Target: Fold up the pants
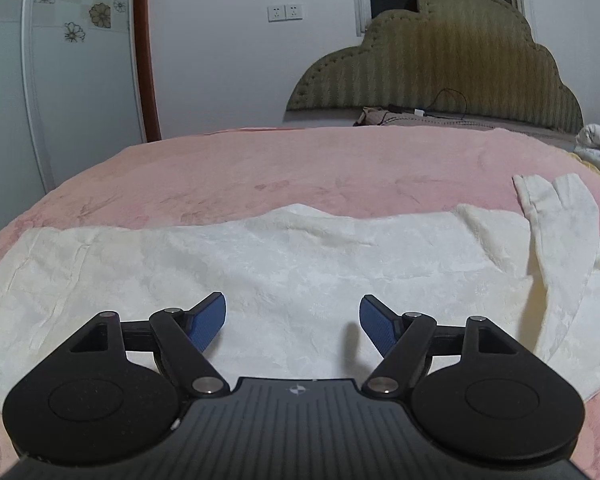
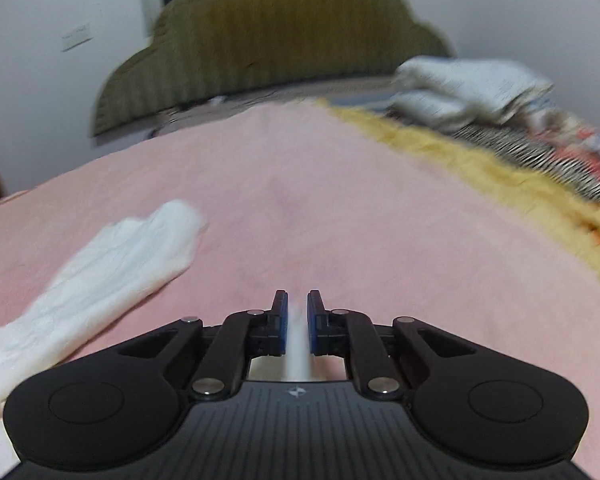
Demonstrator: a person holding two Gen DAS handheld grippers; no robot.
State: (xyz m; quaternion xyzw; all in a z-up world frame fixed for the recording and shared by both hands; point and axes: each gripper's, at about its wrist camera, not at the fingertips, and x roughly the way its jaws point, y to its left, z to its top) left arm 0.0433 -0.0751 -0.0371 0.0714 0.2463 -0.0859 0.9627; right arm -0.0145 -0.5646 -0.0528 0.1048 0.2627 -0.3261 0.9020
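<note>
Left gripper [image 1: 293,322] fingers spread, right gripper [image 2: 297,320] pinching pants [image 1: 260,256] (cream), lying crosswise.

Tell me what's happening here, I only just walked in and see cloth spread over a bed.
A person holding a gripper in each hand is folding cream-white pants on a pink blanket. The left gripper hovers open above the spread fabric, gripping nothing. The right gripper is shut on a thin strip of the white cloth, and its view is blurred. One pant leg end lies loose on the blanket to its left. The fold looks only partly done.
</note>
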